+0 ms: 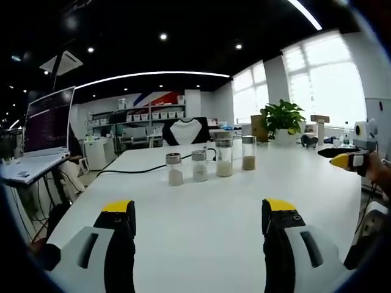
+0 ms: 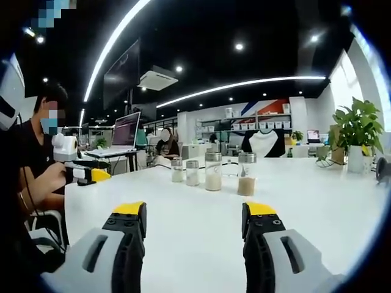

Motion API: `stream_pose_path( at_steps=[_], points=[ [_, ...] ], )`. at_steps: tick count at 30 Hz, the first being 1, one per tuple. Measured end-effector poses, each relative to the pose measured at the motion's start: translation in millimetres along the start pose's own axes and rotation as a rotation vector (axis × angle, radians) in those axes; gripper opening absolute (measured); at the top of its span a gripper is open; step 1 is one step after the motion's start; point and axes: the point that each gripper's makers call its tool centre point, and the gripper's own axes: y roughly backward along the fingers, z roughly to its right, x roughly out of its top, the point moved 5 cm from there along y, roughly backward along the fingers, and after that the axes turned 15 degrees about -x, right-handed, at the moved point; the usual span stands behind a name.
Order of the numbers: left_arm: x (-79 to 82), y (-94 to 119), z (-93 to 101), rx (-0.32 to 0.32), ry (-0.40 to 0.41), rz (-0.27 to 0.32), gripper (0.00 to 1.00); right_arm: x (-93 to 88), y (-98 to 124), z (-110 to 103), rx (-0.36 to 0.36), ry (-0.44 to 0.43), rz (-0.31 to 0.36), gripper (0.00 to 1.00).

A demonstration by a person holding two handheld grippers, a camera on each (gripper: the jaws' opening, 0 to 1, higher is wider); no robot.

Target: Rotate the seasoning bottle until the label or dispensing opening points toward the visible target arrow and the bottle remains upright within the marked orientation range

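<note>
Standing on: a white table [image 1: 201, 244] carried four clear glass seasoning bottles with silver caps, set in a row well ahead of both grippers.
Bottle row, left gripper view: short bottle with pale powder [image 1: 175, 169], short bottle with whitish grains [image 1: 200, 165], tall bottle with white filling [image 1: 224, 157], tall bottle with tan filling [image 1: 248, 152]; all stood upright, close together but apart.
Bottle row, right gripper view: the same four stood upright, tan one [image 2: 246, 174] nearest the right end.
Left gripper [image 1: 198, 213]: grey body, black jaws with yellow tips; jaws were spread wide with nothing between them, low over bare table.
Right gripper [image 2: 194, 213]: same build; jaws were parted and empty, clear of the bottles.
Other gripper in view: left gripper [image 2: 85, 174] was held in a person's hand [image 2: 52, 177] at the table's side.
Surroundings: a black cable [image 1: 140, 169] ran across the table behind the bottles; a green potted plant [image 1: 282, 119] stood by the windows; an open laptop [image 1: 43, 131] sat on a side desk.
</note>
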Motion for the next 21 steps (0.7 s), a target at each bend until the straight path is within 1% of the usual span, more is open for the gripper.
stream_pose_path(
  at_steps=[5, 7, 15, 18, 21],
  points=[
    [1.0, -5, -0.4, -0.001, 0.008, 0.016, 0.9, -2.1, -2, 0, -0.001, -0.004, -0.007, 0.63],
    [0.4, -8, -1.4, -0.002, 0.011, 0.014, 0.9, -2.8, -5, 2, -0.004, -0.004, -0.013, 0.63],
    [4.0, -14, -2.8, -0.009, 0.004, 0.012, 0.9, 2.5, -6, 4, -0.009, -0.005, 0.002, 0.63],
    [4.9, -16, -3.2, -0.012, 0.003, 0.012, 0.9, 1.4, -6, 4, -0.01, -0.009, -0.001, 0.63],
    [4.4, -18, -5.0, -0.013, 0.0, -0.002, 0.9, -0.5, -6, 4, -0.008, -0.014, -0.011, 0.63]
  ],
)
